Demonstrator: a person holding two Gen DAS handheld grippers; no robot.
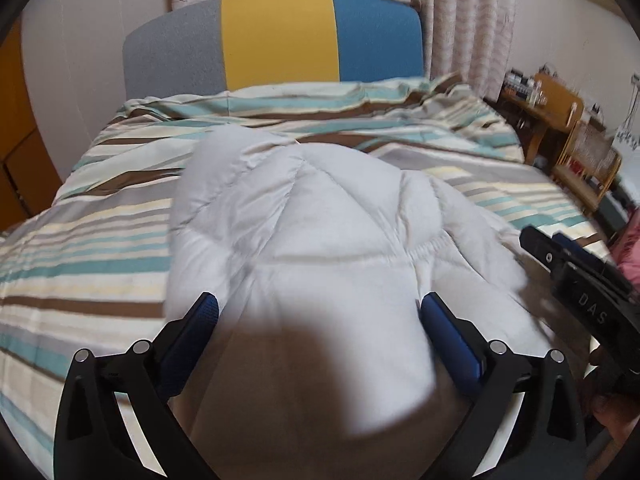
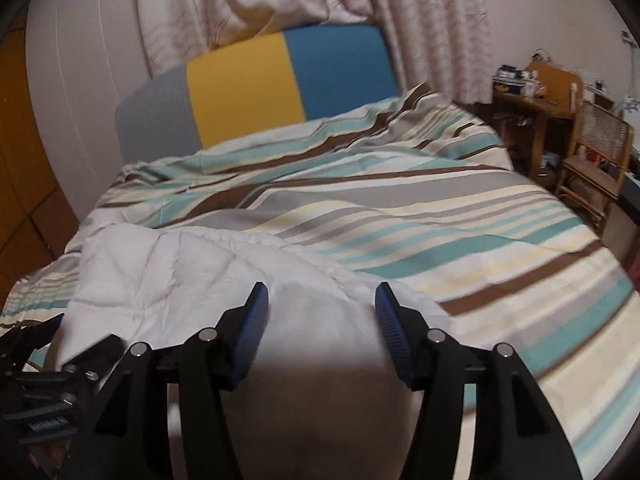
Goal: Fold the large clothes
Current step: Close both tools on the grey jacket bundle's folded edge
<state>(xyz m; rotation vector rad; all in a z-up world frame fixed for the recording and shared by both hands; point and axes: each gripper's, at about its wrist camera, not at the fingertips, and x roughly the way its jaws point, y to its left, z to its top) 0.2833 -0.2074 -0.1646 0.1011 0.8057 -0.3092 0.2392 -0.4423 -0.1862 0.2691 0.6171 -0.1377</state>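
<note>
White quilted jacket (image 1: 304,232) lies puffed up on the striped bed (image 1: 80,248). Left gripper (image 1: 318,308) stands wide over it; right gripper (image 2: 322,300) is half-open and empty. Looks light, soft, springy, perhaps slippery: best pinched at a stitched seam or hem.

Jacket (image 1: 304,232) lies on bed (image 1: 80,248), headboard (image 1: 276,40) behind, desk (image 1: 548,112) & chair (image 2: 600,160) to right.

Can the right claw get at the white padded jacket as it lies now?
Probably yes: the right claw stands open right over the white padded jacket on the striped bedcover, with nothing between them.
</note>
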